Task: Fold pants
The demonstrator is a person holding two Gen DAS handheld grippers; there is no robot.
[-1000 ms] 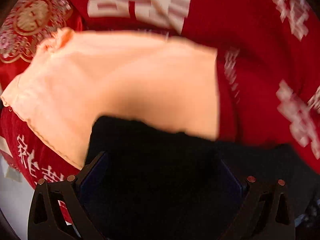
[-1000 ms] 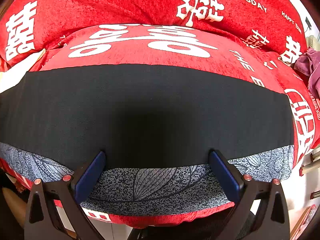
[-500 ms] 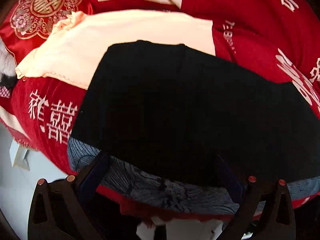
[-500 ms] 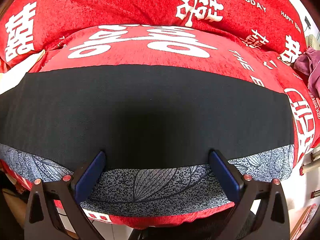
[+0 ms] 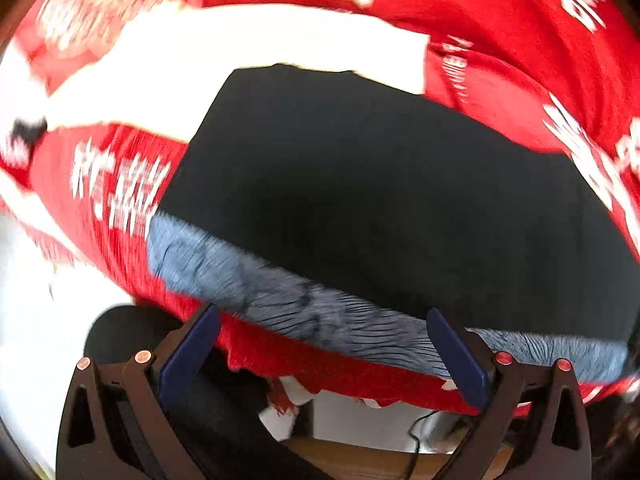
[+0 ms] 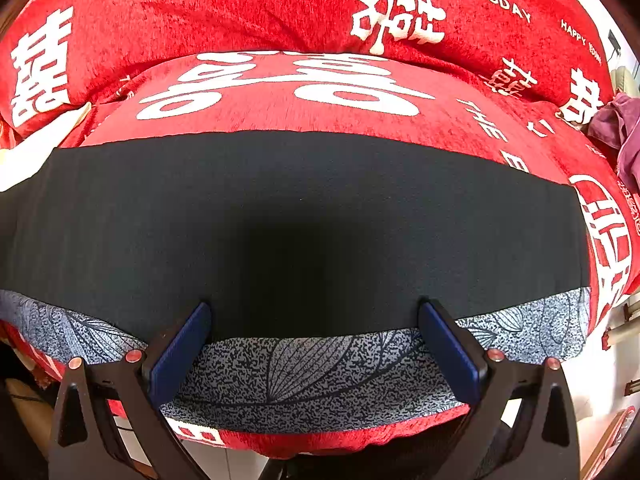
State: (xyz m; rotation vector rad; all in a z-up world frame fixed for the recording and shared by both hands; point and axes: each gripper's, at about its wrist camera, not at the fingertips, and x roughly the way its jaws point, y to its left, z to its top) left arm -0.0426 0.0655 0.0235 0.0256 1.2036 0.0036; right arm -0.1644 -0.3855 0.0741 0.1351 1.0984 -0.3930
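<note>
Left gripper: jaws spread wide, nothing between the pads, sat just off the near edge of the red cover; view was motion-blurred. Right gripper: jaws also wide apart, nothing pinched, blue fingertips over the near hem, whether they touched the fabric I couldn't tell.

Pants: black, lay flat as a wide band across the red cover with white lettering. A grey leaf-print strip ran along the near edge of the black fabric, at the cover's front lip. In the left view the black fabric's far end overlapped a pale cloth. A purple garment sat at the right edge, well apart from the pants.
</note>
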